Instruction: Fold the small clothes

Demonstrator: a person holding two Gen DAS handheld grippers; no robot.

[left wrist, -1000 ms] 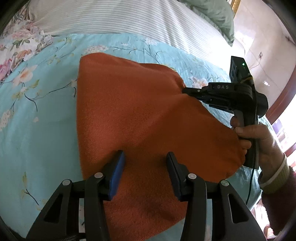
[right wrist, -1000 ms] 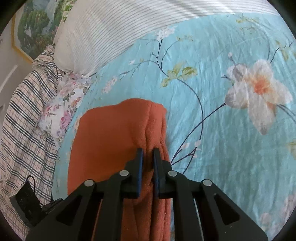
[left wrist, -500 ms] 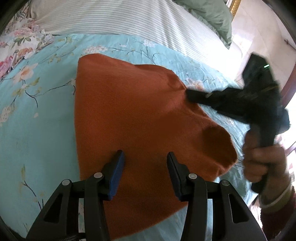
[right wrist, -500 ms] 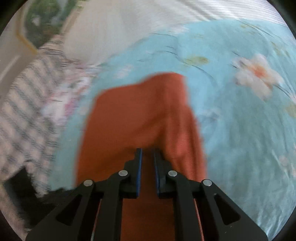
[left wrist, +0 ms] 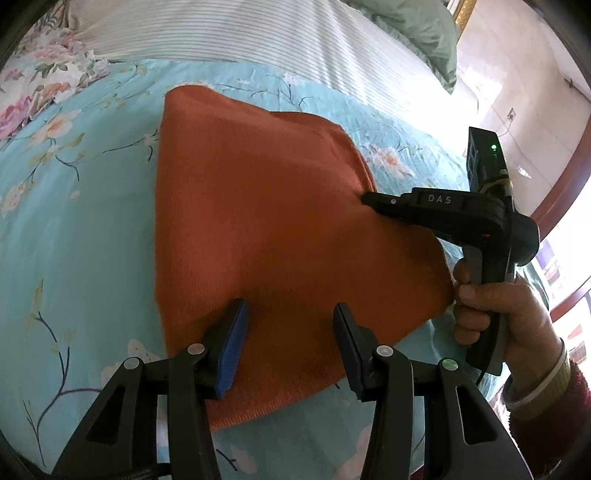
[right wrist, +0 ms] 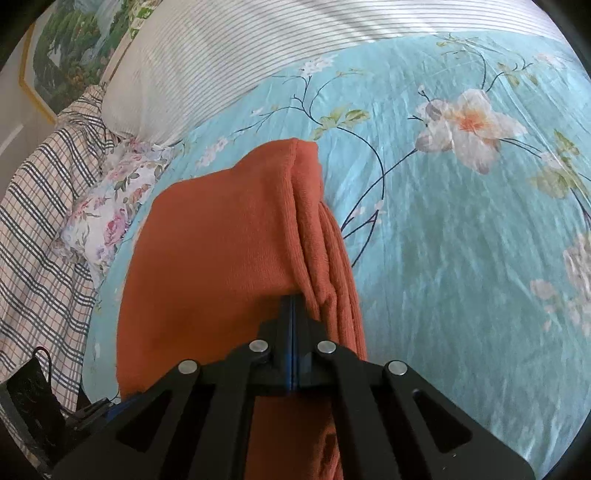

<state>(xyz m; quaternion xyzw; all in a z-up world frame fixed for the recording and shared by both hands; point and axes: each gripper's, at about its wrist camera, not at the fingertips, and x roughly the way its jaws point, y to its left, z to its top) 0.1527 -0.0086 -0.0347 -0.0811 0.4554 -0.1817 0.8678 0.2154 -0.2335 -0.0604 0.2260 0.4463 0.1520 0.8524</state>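
Observation:
An orange knitted garment [left wrist: 266, 229] lies folded on the turquoise floral bedspread [left wrist: 74, 229]. My left gripper [left wrist: 290, 317] is open and empty, its fingers hovering just above the garment's near part. My right gripper [left wrist: 365, 199] reaches in from the right, held by a hand, its tip at the garment's right edge. In the right wrist view the right gripper [right wrist: 292, 301] is shut, its tips against the orange garment [right wrist: 221, 251] at a ridge of stacked folds; whether cloth is pinched cannot be seen.
A white striped pillow [left wrist: 258, 33] and a green pillow [left wrist: 417, 26] lie at the far side. A floral cloth [right wrist: 110, 206] and plaid fabric [right wrist: 40, 221] sit at the left. The bed edge and floor [left wrist: 517, 92] are at the right.
The right gripper's jaws closed from a narrow gap to fully shut. It swung briefly, then returned to the garment's right edge. The left gripper stayed open over the garment.

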